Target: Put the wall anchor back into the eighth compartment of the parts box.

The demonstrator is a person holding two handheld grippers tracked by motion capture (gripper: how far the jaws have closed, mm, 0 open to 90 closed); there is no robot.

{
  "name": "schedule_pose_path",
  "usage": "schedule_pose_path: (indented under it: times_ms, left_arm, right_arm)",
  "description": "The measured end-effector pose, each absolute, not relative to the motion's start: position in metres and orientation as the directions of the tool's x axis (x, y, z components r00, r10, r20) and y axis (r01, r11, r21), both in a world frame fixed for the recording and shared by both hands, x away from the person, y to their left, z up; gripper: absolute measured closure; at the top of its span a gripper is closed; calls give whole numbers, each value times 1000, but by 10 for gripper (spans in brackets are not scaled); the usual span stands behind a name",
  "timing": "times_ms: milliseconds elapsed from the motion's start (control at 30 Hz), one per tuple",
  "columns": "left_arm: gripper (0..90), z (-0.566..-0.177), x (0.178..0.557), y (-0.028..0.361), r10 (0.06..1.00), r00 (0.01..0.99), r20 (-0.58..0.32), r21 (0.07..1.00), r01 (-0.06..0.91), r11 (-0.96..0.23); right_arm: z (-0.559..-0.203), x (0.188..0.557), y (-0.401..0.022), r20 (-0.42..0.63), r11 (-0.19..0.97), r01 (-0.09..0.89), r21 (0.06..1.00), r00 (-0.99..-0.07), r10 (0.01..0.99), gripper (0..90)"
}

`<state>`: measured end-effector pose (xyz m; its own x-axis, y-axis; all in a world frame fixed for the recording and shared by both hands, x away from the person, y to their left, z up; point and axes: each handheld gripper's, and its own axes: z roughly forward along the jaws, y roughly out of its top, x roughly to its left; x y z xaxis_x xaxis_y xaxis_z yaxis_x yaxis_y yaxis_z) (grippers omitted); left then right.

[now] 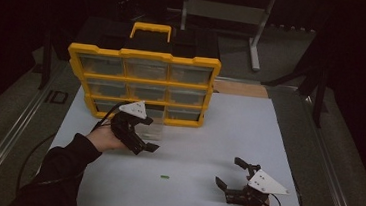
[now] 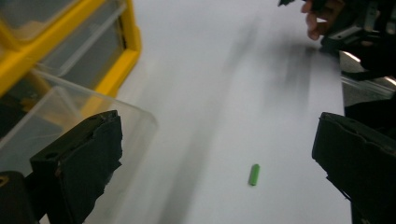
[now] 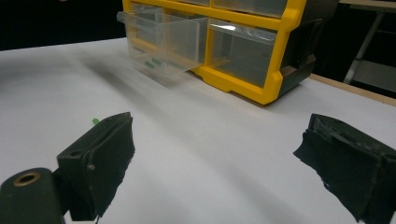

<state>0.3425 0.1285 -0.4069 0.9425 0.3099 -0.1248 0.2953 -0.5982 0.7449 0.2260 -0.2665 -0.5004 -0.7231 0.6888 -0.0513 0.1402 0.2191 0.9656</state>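
A yellow organizer (image 1: 145,55) with clear drawers stands upright at the back of the white mat (image 1: 248,134). One clear drawer (image 1: 151,128) is pulled out from its bottom row; the right gripper view shows this drawer (image 3: 163,39) with small green pieces inside. A small green piece (image 1: 165,176) lies alone on the mat between the hands. My left gripper (image 1: 148,149) is open just in front of the drawer, and its own view shows the green piece (image 2: 253,174) lying between the open jaws. My right gripper (image 1: 228,171) is open and empty near the front right.
The mat's right edge meets a dark table border (image 2: 359,84). A metal stand (image 1: 257,34) rises behind the table, and a rail (image 1: 13,123) runs along its left side. The organizer's yellow corner (image 3: 273,88) sits ahead of my right gripper.
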Motion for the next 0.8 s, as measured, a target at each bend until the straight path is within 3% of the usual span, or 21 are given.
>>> schedule_pose_path:
  times_ms: [800]
  left_arm:
    - [42,-458,307,96,206,965,-161,727,258,-637]
  right_arm:
    - [-500,226,-267,-53,221,140,965,-723,689,86]
